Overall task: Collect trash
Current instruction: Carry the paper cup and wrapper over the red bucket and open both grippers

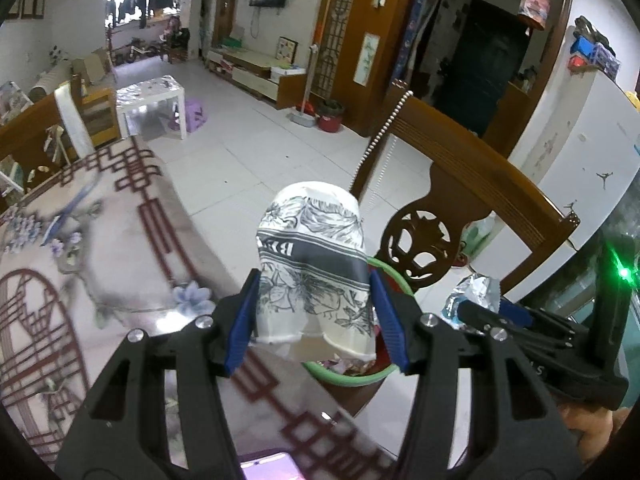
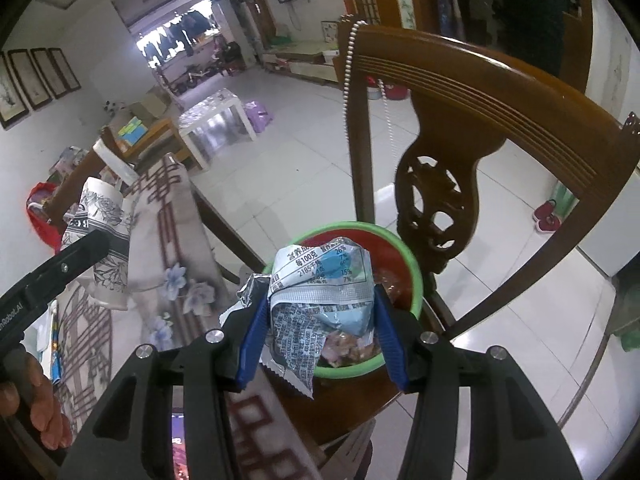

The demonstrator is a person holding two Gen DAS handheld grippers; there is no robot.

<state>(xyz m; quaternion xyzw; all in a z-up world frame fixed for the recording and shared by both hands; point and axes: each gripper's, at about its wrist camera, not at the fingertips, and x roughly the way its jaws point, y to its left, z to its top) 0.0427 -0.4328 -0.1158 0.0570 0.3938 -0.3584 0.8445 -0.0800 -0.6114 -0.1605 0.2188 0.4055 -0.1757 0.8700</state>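
My left gripper (image 1: pixel 314 312) is shut on a crushed paper cup (image 1: pixel 314 264) printed with grey flowers, held upside down above the table edge; it also shows in the right wrist view (image 2: pixel 105 240). My right gripper (image 2: pixel 320 332) is shut on a crumpled silver and blue snack wrapper (image 2: pixel 320 292), held just over a red bin with a green rim (image 2: pixel 414 276) that sits on a chair seat. The bin rim shows in the left wrist view (image 1: pixel 360 378) under the cup, with the wrapper (image 1: pixel 474 296) and right gripper to the right.
A patterned tablecloth (image 1: pixel 100 260) covers the table on the left. A carved wooden chair back (image 2: pixel 460 128) rises behind the bin. A white fridge (image 1: pixel 580 128) stands at the right. Tiled floor, a small white table (image 1: pixel 156 100) and a purple stool lie beyond.
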